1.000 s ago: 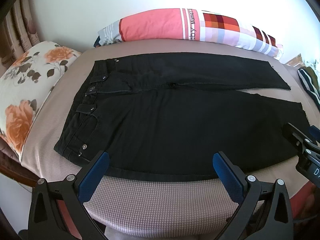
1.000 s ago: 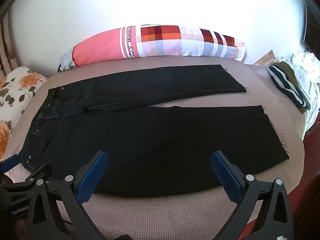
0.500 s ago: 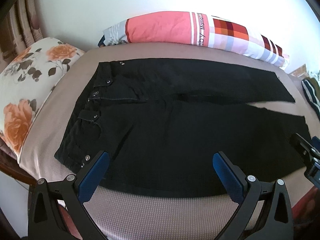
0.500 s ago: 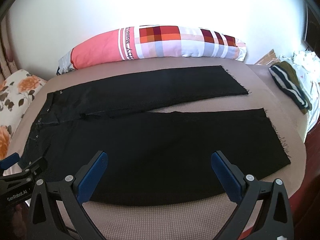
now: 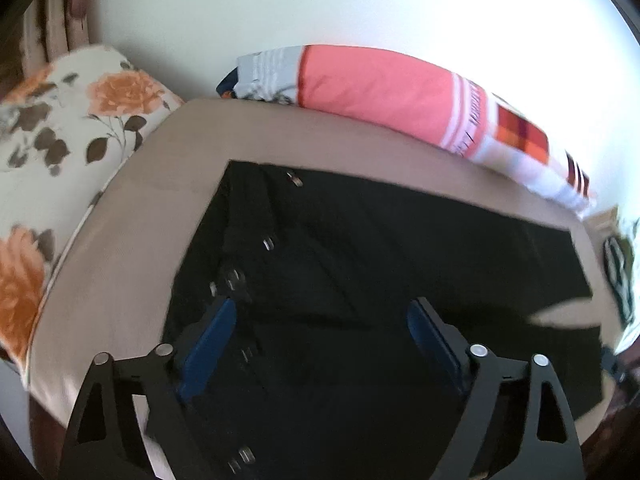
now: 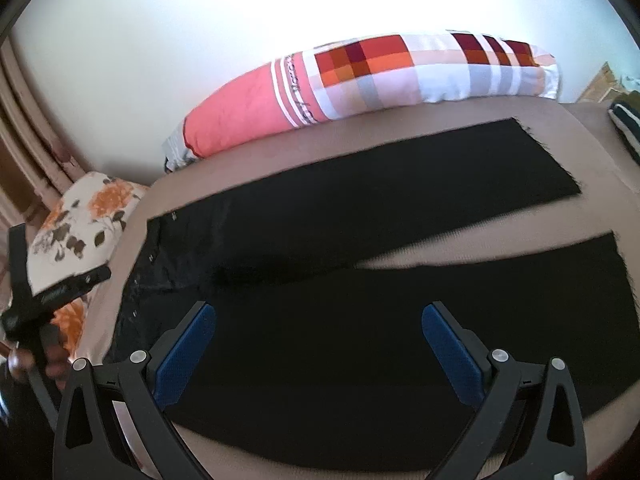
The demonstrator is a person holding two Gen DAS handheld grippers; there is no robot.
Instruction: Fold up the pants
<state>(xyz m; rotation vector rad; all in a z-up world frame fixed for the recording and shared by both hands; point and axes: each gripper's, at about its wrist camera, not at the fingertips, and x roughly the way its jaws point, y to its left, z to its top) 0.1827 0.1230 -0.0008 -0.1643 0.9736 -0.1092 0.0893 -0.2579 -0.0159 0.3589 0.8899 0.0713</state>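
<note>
- Black pants [image 6: 360, 320] lie flat on bed [image 6: 500, 240] w/ beige cover, waistband toward the floral pillow [image 6: 76, 216], hems toward the opposite end.
- Two legs spread in a narrow V: far leg [image 6: 400, 184] runs along the long pink/plaid bolster pillow [image 6: 380, 76]; near leg fills the foreground. Strip of bed cover shows betw. them near the hems.
- Waist end in left wrist view: pants [image 5: 360, 280] w/ metal buttons and rivets visible, pic blurred.
- Left gripper [image 5: 320, 344]: blue-padded fingers [image 5: 208, 344] wide apart, over the waistband/hip area, holding nothing. Contact w/ fabric: can't tell.
- Right gripper [image 6: 320, 352]: fingers [image 6: 452, 356] also wide apart, over the near leg approx. mid-length, nothing betw. them. Touching or hovering: can't tell.
- Left gripper [image 6: 52, 292] also shows at left edge of right wrist view, by the floral pillow.
- Floral pillow [image 5: 60, 160] sits off the waist end of bed [image 5: 132, 240]; bolster [image 5: 400, 100] against the wall.
- Striped dark garment [image 6: 624, 128] at far right edge of bed, apart from pants.
</note>
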